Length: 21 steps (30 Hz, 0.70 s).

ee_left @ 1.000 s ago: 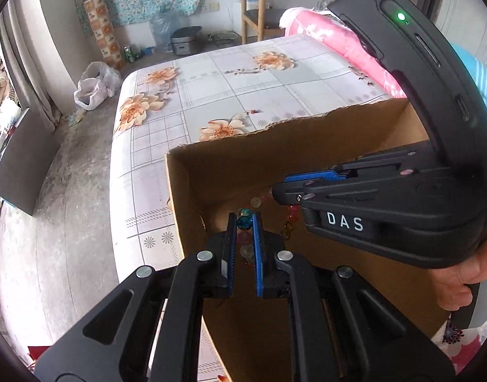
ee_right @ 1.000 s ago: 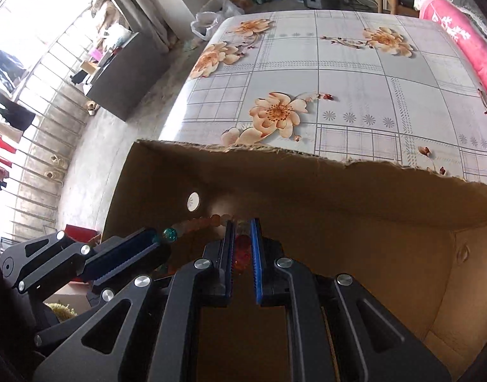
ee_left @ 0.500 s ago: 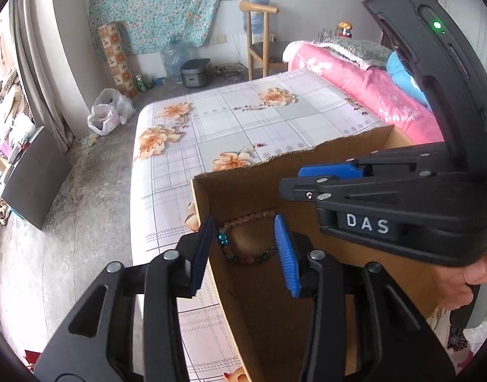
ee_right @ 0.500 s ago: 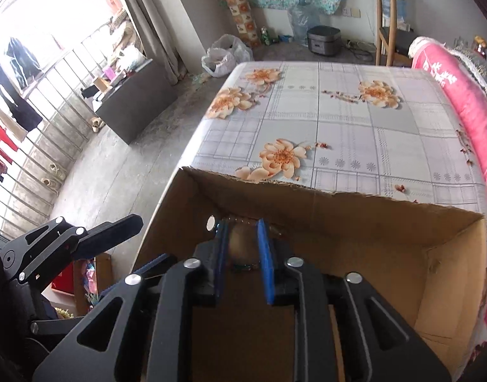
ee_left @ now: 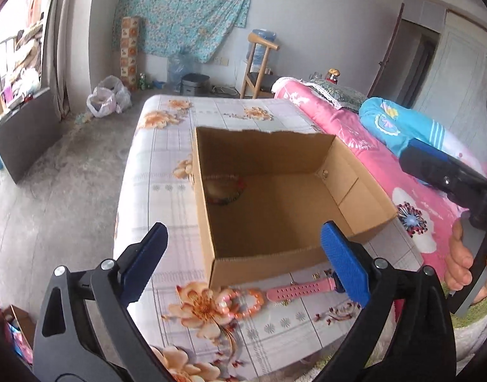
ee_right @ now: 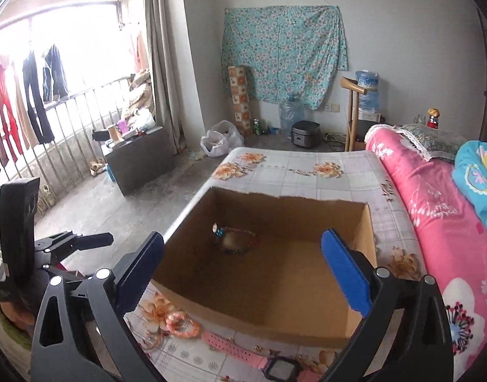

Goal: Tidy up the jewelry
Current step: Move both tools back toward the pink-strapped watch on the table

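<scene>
Change: both your grippers, left gripper and right gripper, are now pulled back above the cardboard box, fingers spread, empty.
Done: beaded bracelet lies inside the box, far-left corner.
Left: orange bead bracelet and pink watch just outside the box's near wall.

- I'm seeing matt brown cardboard box, torn rough rim
- I'm reading pink watch strap as perforated rubbery plastic
- Tablecloth is looking glossy vinyl
</scene>
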Motion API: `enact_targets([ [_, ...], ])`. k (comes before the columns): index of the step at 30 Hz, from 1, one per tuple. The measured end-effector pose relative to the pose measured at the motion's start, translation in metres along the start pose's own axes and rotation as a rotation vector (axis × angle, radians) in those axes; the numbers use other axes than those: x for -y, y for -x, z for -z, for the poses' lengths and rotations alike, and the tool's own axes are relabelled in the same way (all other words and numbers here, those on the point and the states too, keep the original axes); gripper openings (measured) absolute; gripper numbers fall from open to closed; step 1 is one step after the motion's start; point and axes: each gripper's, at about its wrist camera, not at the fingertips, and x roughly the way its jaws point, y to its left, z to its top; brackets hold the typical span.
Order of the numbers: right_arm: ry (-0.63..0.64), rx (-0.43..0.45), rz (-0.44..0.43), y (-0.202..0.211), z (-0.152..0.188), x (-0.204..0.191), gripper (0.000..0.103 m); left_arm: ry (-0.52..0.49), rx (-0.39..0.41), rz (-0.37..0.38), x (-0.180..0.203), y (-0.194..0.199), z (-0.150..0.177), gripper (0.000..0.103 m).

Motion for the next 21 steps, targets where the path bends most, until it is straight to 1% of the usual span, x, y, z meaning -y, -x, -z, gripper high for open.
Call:
enact_targets([
  [3,-0.021,-0.072,0.053,0.010,0.034,0.016,0.096,0.020,-0.028,0.007,-0.001,-0.007,0.026,0.094],
  [7,-0.079,-0.147,0.083,0.020,0.078,0.042,0.096,0.014,-0.047,0.056,0.006,-0.013,0.058,0.095],
  [11,-0.211,-0.215,0.063,0.017,0.118,0.062,0.096,0.034,-0.058,0.121,0.011,-0.023,0.081,0.095],
  [14,-0.299,-0.231,0.046,0.009,0.141,0.067,0.096,0.037,-0.101,0.168,0.015,-0.039,0.092,0.095],
  [15,-0.321,-0.235,0.042,0.005,0.146,0.068,0.095,0.035,-0.109,0.174,0.015,-0.044,0.094,0.095],
  [16,-0.338,-0.241,0.035,0.000,0.151,0.068,0.090,0.025,-0.112,0.173,0.017,-0.050,0.097,0.095],
  [17,-0.344,-0.250,0.031,-0.005,0.155,0.066,0.088,0.005,-0.114,0.162,0.019,-0.055,0.098,0.095],
  [19,-0.346,-0.270,0.033,-0.014,0.160,0.063,0.076,-0.040,-0.117,0.130,0.024,-0.063,0.102,0.095],
  [21,-0.340,-0.294,0.036,-0.023,0.164,0.060,0.071,-0.062,-0.138,0.123,0.026,-0.072,0.104,0.095],
])
